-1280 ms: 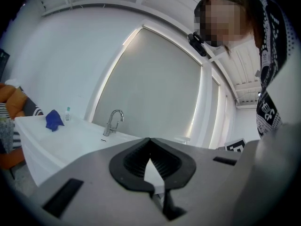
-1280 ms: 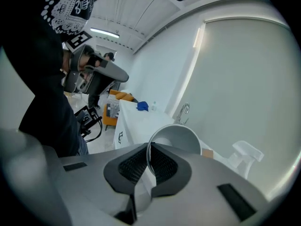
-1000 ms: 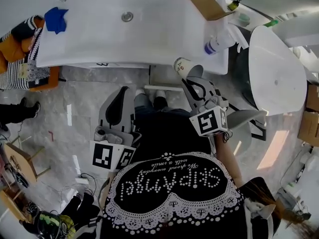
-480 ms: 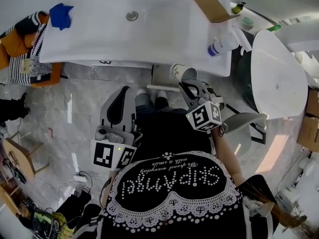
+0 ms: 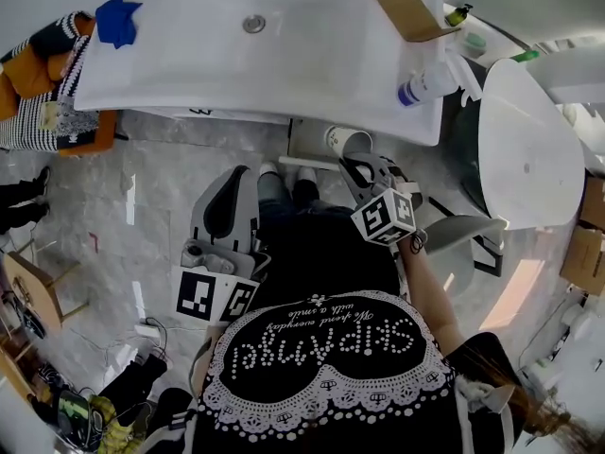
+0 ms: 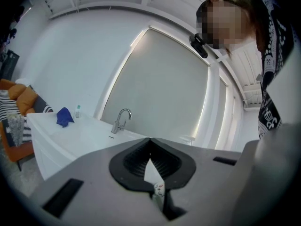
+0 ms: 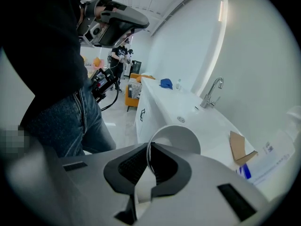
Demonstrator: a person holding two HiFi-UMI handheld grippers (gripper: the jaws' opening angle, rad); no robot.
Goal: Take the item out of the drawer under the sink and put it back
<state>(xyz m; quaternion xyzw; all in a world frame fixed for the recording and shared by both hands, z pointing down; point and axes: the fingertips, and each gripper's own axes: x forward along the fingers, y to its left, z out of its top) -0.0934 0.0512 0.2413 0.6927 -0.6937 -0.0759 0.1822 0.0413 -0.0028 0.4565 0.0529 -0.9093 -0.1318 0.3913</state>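
A white sink counter [image 5: 189, 64] runs across the top, with its drain [image 5: 253, 24] near the middle. A blue cloth [image 5: 117, 19] lies at its left end, cardboard [image 5: 405, 3] and a white bottle [image 5: 425, 85] at its right. Just below the front edge, the right gripper [image 5: 352, 157] carries a paper cup [image 5: 344, 140], its open mouth showing. The left gripper [image 5: 234, 180] hangs lower left over the grey marble floor [image 5: 151, 206], beside the person's black shirt [image 5: 321, 348].

On the white sink counter [image 5: 312, 64] a blue cloth [image 5: 118, 19] is seen upper left, cardboard [image 5: 405, 3] and a bottle [image 5: 425, 85] upper right.
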